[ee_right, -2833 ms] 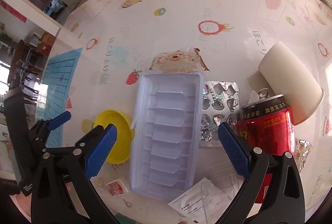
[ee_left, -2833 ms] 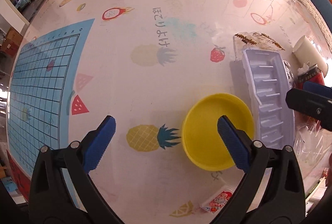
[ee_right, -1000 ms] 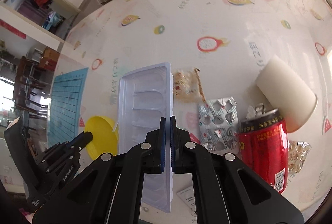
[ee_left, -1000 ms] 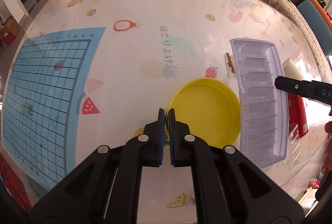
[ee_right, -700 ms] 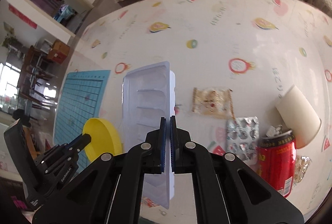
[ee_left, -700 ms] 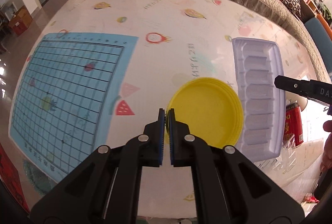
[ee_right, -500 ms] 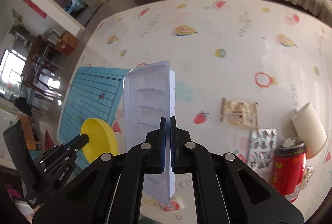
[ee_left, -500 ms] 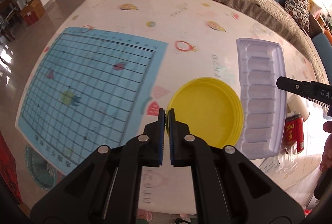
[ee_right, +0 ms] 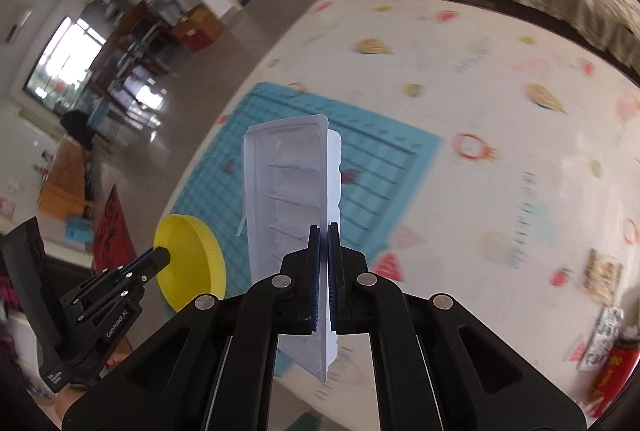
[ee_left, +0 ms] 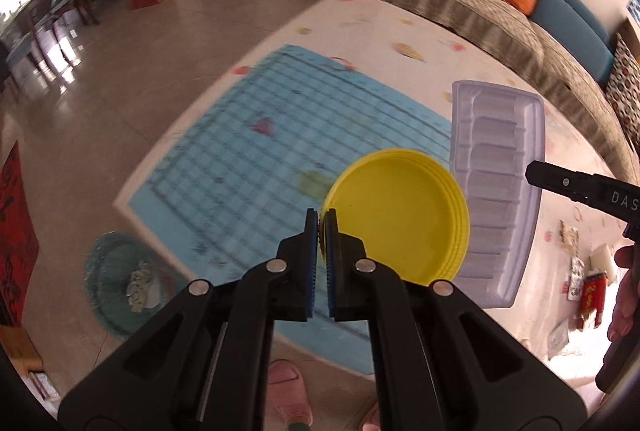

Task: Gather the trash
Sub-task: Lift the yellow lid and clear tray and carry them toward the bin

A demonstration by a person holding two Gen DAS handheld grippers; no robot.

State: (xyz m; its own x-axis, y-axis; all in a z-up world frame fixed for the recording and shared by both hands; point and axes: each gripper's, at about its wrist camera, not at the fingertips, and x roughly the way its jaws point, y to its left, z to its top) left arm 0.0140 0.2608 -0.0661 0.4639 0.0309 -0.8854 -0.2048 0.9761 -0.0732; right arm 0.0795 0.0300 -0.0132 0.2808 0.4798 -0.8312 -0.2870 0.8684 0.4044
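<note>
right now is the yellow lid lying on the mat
No, the left gripper holds the yellow lid by its rim, above the mat.

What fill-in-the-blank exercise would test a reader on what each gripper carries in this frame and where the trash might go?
1. The left gripper is shut on the rim of a ____ lid.
2. The right gripper is shut on the edge of a clear plastic ____.
3. On the floor beside the play mat stands a green mesh ____ with crumpled paper in it.
4. A red ____ stands on the mat at the far right of the left wrist view.

Missing words: yellow; tray; bin; can
</note>
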